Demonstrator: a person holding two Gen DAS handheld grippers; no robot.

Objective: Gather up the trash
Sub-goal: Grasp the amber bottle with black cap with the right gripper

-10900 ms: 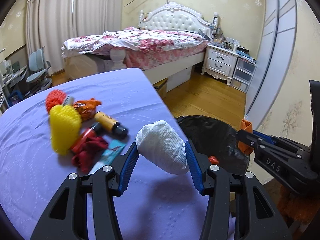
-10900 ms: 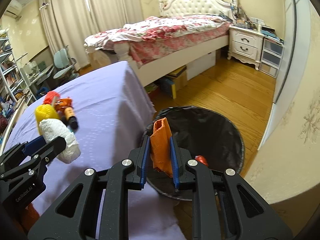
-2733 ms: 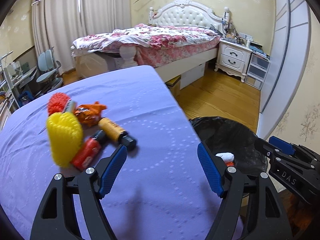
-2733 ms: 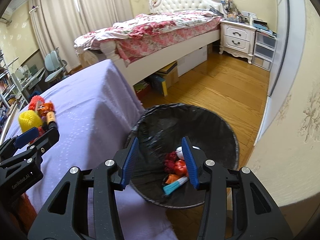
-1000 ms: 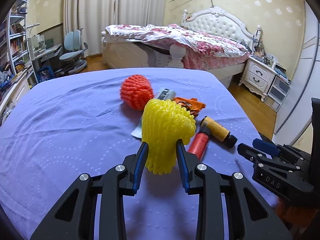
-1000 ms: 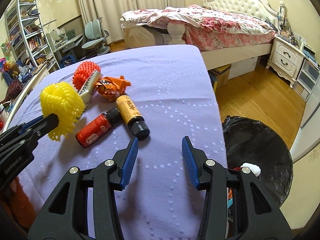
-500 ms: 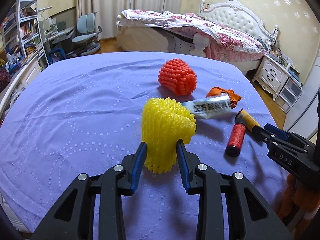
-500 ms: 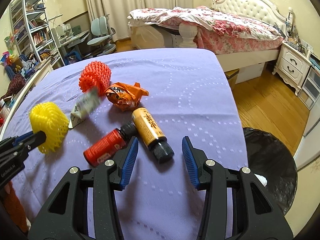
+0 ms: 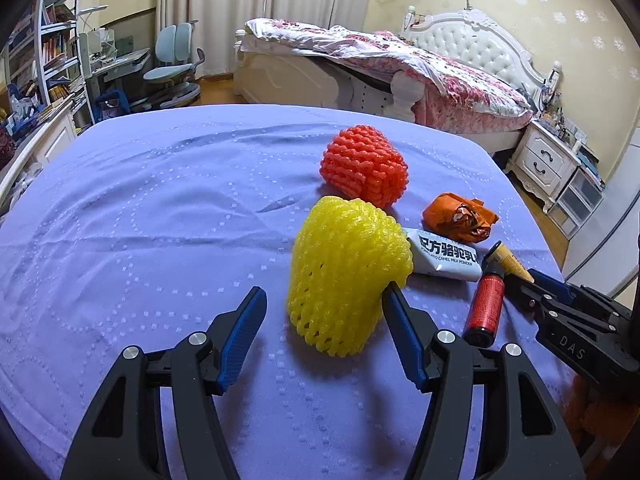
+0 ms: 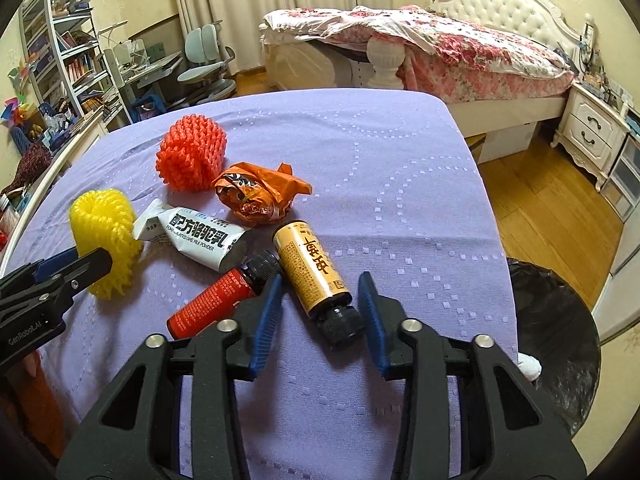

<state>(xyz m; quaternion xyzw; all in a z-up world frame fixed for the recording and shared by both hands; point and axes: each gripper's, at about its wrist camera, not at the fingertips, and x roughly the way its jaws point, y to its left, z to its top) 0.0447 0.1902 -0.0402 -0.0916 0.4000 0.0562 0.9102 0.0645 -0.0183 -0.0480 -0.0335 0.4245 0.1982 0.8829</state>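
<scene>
Trash lies in a loose cluster on the lilac cloth [image 9: 140,220] covering the table. Nearest the left gripper [image 9: 324,308] is a yellow foam net [image 9: 348,272], standing on the cloth between the blue pads; the jaws have just been opening, the right pad touches the net's side and the left pad stands clear of it, so nothing is clamped. Behind the net sits an orange foam net [image 9: 364,166], and beside it a crumpled orange wrapper [image 10: 256,196] and a white sachet [image 10: 196,238] with printed lettering. Just past the sachet a red bottle [image 10: 216,298] and a yellow bottle [image 10: 314,272] lie on their sides, black caps almost touching the right gripper [image 10: 320,302]. That gripper's jaws have just been closing around the yellow bottle's capped end, which lies between the pads with a gap on each side, not yet pinched.

Off the table's right edge stands a bin [image 10: 560,344] lined with a black bag, something white inside. Beyond are a wooden floor [image 10: 540,200], a bed [image 10: 460,52] with a floral cover and white padded headboard, a white nightstand [image 10: 592,132], pale curtains [image 9: 240,8], a blue desk chair [image 9: 176,60] and bookshelves [image 10: 68,56].
</scene>
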